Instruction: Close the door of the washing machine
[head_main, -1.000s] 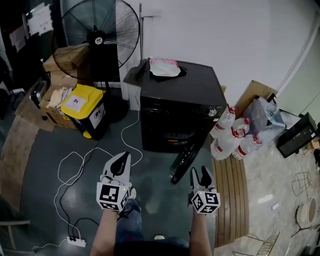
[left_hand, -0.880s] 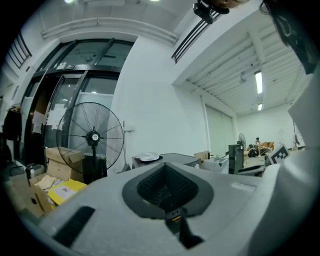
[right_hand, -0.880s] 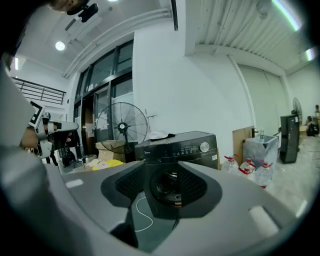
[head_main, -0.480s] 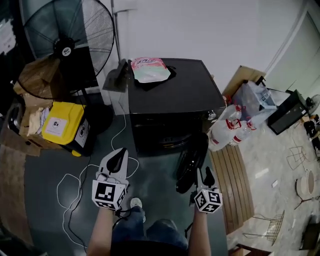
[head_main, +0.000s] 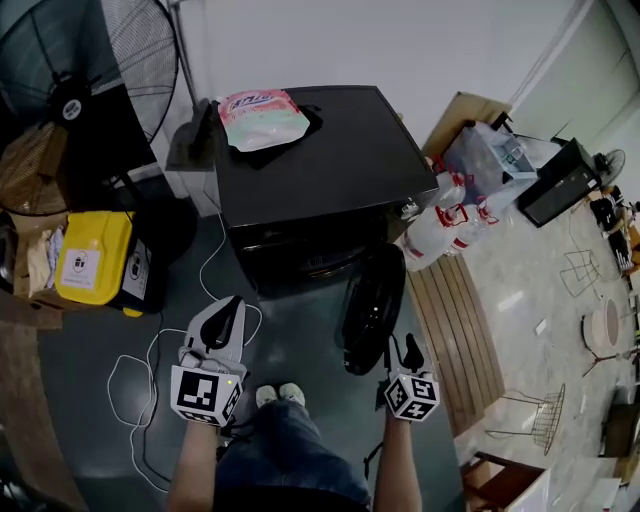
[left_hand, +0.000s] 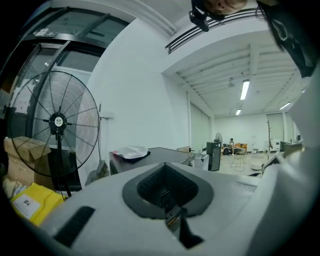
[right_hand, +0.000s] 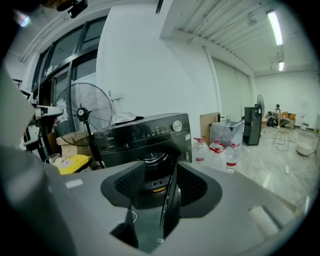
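While the door (head_main: 372, 303) gapes mid-frame, the right gripper (head_main: 400, 350), jaws apart, lines up to push.
Left gripper (head_main: 226, 322) idles, jaws together.

We have stepped in on the washing machine (head_main: 310, 150). 1 second ago its front faced us from further back; now we look almost straight down on its top. The open door (head_main: 372, 305) stood well ahead of the right gripper (head_main: 400, 348) and is now just beside it. The left gripper (head_main: 226, 318) has also come nearer the machine's front. 2 shoes (head_main: 279, 396) now show below the machine, and the fan (head_main: 70, 90) has slid further to its left.
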